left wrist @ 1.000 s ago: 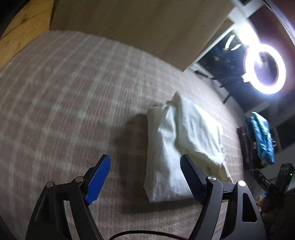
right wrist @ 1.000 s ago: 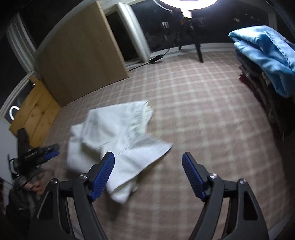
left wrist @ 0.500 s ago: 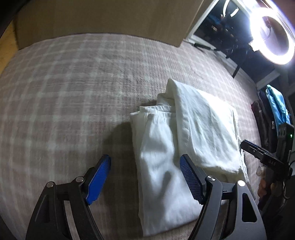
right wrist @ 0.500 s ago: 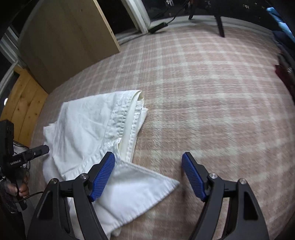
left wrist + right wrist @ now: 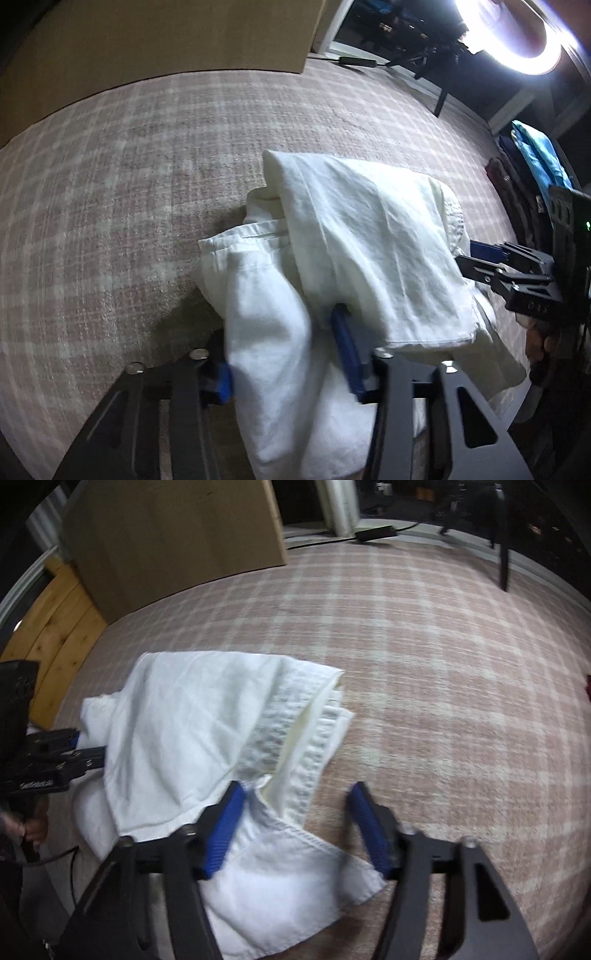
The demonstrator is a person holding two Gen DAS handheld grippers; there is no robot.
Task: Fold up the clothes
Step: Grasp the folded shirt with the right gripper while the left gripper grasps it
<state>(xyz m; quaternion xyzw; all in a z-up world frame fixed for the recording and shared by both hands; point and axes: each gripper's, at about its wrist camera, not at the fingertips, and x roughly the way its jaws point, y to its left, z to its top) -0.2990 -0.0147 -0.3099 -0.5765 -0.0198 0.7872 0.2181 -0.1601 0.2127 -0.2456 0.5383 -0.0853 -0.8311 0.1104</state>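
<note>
While both pairs of fingers are closing, the white garment [image 5: 354, 258] lies crumpled on the plaid carpet [image 5: 129, 184].

Soft wrinkled cloth bunches between the left gripper [image 5: 286, 354]'s blue pads, hiding part of the left pad; whether they press it yet is blurred. A flat corner flap and the ribbed elastic waistband [image 5: 310, 746] sit between the right gripper [image 5: 295, 827]'s fingers, the left pad touching the cloth, the right pad apart over bare carpet. A second ago both stood wide open and farther from the garment. Beyond the fingers, a tan board [image 5: 177, 535] stands; motion smears the pads.
</note>
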